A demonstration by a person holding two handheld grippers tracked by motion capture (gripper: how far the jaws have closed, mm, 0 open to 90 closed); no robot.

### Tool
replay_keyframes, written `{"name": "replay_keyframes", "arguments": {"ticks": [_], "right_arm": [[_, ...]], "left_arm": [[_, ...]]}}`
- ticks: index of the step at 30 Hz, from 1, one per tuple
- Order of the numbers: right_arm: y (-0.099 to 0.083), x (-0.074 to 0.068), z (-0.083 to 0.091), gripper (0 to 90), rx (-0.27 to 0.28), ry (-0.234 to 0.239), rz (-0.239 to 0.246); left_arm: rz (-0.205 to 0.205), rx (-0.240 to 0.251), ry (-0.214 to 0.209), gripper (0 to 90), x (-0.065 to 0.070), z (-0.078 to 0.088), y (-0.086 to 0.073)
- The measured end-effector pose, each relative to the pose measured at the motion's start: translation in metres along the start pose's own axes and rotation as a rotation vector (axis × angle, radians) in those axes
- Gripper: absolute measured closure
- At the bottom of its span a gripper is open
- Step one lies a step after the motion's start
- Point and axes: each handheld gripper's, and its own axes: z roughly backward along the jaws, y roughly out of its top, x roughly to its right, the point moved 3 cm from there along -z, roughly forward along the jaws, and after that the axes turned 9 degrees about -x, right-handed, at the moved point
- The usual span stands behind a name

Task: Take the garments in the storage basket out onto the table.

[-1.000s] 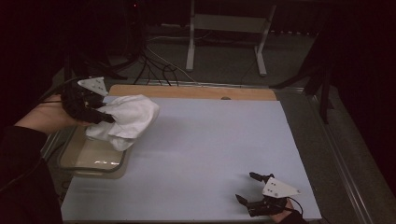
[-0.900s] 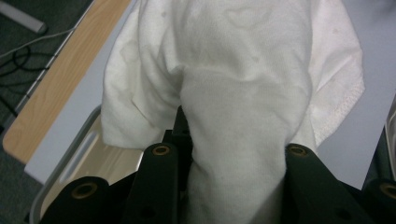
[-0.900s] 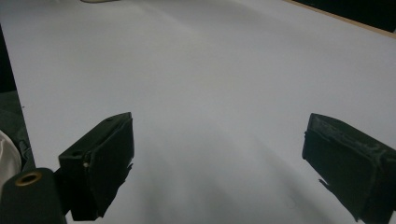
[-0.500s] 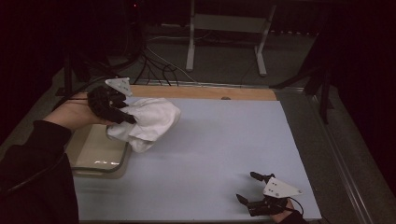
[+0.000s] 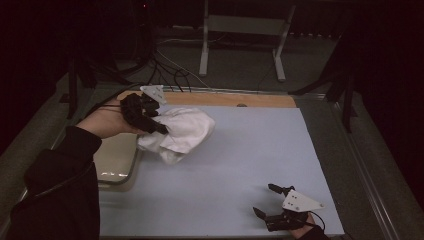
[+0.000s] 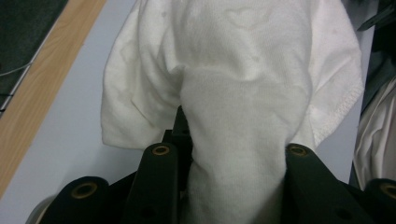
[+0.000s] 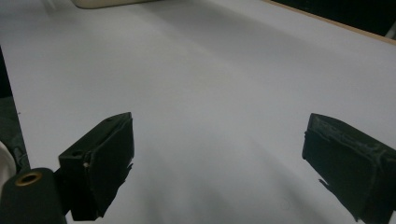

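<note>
— High view first: what does the left gripper (image 5: 159,127) hold?

— It holds a white cloth (image 5: 182,132). The two black jaws are closed on a bunch of the fabric, and the rest of the cloth hangs down from them in loose folds. The cloth is lifted above the far left part of the pale blue table mat (image 5: 240,170), just beside a shallow beige tray (image 5: 112,160) which stands at the left edge of the mat. If the lowest fold touches the mat, I cannot tell.

— And the left gripper view, does it agree?

— Yes. There the cloth (image 6: 233,84) covers most of the picture. A thick fold of it goes down between the jaws, which press it from both sides. Under the cloth I see the mat (image 6: 70,121), and at the left a wooden strip (image 6: 42,79) along its border. A stitched hem shows at the right side of the cloth.

— What about the right gripper (image 5: 267,201)?

— It is near the front right corner of the mat, well apart from the cloth. The person's hand (image 5: 300,231) holds it low over the surface. In the right gripper view its jaws stand wide apart with nothing between them, over the bare mat (image 7: 215,93). A piece of the beige tray (image 7: 112,3) shows at the top edge.

— And the person?

— A dark sleeve (image 5: 60,190) comes in from the lower left, and the left hand (image 5: 107,122) grips the body of the left gripper.
</note>
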Motion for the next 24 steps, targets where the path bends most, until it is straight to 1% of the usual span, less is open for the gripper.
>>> {"name": "replay_keyframes", "arguments": {"ticks": [4,6,7,8,9,13,14,15,17,20,21,24], "right_arm": [[0.0,0.0,0.0,9.0,0.005,0.001,-0.002],[0.0,0.0,0.0,9.0,0.003,-0.003,-0.001],[0.0,0.001,0.0,9.0,0.007,-0.001,-0.002],[0.0,0.001,0.0,9.0,0.006,-0.003,-0.004],[0.0,0.001,0.0,9.0,0.006,-0.003,-0.004],[0.0,0.001,0.001,9.0,0.007,-0.008,-0.008],[0.0,0.002,0.001,9.0,0.009,-0.013,-0.01],[0.0,0.002,0.001,9.0,0.01,-0.018,-0.01],[0.0,0.002,0.001,9.0,0.011,-0.023,-0.01],[0.0,0.003,0.001,9.0,0.01,-0.025,-0.013],[0.0,0.002,0.001,9.0,0.011,-0.023,-0.014],[0.0,0.002,0.001,9.0,0.012,-0.021,-0.01]], "left_arm": [[-0.008,0.001,-0.005,71.1,0.002,-0.006,0.01],[0.001,0.007,-0.013,71.0,0.003,-0.009,0.016],[-0.002,0.008,-0.009,71.1,0.004,-0.01,0.019],[0.008,0.019,-0.025,71.1,0.005,-0.013,0.026],[0.008,0.019,-0.025,71.0,0.005,-0.013,0.026],[0.008,0.017,-0.033,71.0,0.009,-0.02,0.038],[0.012,0.019,-0.035,71.0,0.011,-0.024,0.043],[0.012,0.019,-0.035,71.0,0.011,-0.024,0.043],[0.026,0.019,-0.039,71.0,0.013,-0.031,0.051],[0.028,0.012,-0.032,70.9,0.014,-0.036,0.055],[0.043,0.015,-0.033,70.9,0.014,-0.041,0.059],[0.054,0.011,-0.035,70.9,0.014,-0.045,0.062]]}}
